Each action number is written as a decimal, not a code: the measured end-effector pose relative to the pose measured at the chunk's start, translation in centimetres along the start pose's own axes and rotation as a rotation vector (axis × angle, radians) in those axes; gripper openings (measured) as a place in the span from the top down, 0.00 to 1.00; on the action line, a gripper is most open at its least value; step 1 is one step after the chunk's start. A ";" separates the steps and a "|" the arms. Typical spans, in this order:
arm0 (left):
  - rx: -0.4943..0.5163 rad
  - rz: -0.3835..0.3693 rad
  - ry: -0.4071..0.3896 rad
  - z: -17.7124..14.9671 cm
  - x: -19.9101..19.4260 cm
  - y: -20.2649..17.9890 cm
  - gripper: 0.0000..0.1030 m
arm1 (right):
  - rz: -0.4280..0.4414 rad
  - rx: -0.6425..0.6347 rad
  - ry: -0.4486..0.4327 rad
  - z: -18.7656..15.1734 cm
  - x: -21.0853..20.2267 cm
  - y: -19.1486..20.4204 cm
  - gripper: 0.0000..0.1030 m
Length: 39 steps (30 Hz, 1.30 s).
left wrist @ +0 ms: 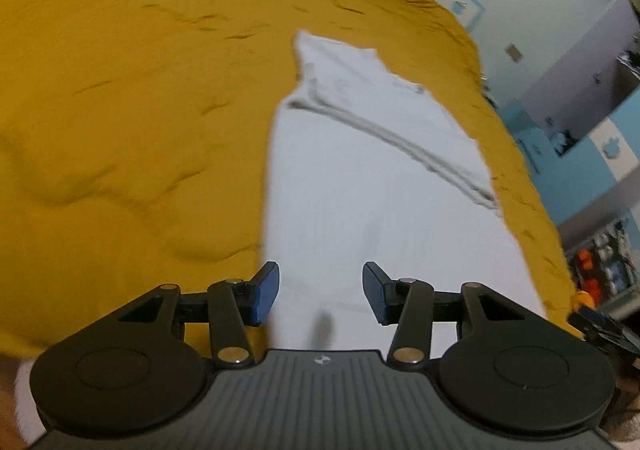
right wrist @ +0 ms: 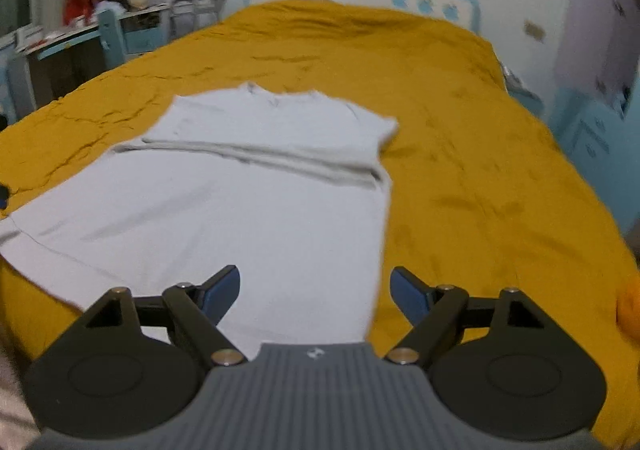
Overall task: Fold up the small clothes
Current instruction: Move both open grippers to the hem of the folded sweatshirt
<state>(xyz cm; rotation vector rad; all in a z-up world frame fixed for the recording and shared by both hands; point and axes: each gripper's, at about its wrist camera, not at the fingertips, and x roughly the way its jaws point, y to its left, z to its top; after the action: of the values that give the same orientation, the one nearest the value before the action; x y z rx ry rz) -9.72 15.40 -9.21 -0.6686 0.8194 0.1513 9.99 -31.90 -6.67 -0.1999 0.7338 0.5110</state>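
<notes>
Left gripper [left wrist: 320,292]: jaws apart, nothing between the blue pads; hangs over the near end of the garment.

White garment [left wrist: 372,186]: lies flat on the mustard bedspread [left wrist: 132,102], long axis running near to far, far part doubled back over the body with a layered hem edge showing across it.

Right gripper [right wrist: 315,292]: jaws spread wide, empty, above the garment's near right edge [right wrist: 380,234].

Risk, as judged — the thin, limp knit may drag or bunch if one pad catches a single layer; the soft, rumpled quilt beneath could be pinched along with it, skewing the next fold.

Textures: smooth cotton, matte; bedspread crinkled, padded.
</notes>
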 end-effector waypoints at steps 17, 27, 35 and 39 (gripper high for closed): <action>-0.162 -0.036 0.028 -1.6 2.6 2.9 0.47 | 0.068 0.432 0.115 -3.2 3.0 -5.3 0.44; -0.216 -0.116 0.022 -2.3 3.4 2.5 0.47 | 0.063 0.472 0.123 -3.5 4.1 -5.2 0.44; -0.284 -0.147 0.035 -2.5 4.5 3.2 0.47 | 0.111 0.480 0.147 -4.1 4.7 -4.7 0.44; -0.270 -0.131 0.022 -2.3 4.1 2.5 0.47 | 0.143 0.504 0.144 -4.1 4.6 -4.3 0.43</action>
<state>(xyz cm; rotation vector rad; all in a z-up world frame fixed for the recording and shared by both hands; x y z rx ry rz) -9.31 15.50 -14.54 -0.9772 0.7807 0.1370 12.66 -35.35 -12.78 0.2909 0.9985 0.4340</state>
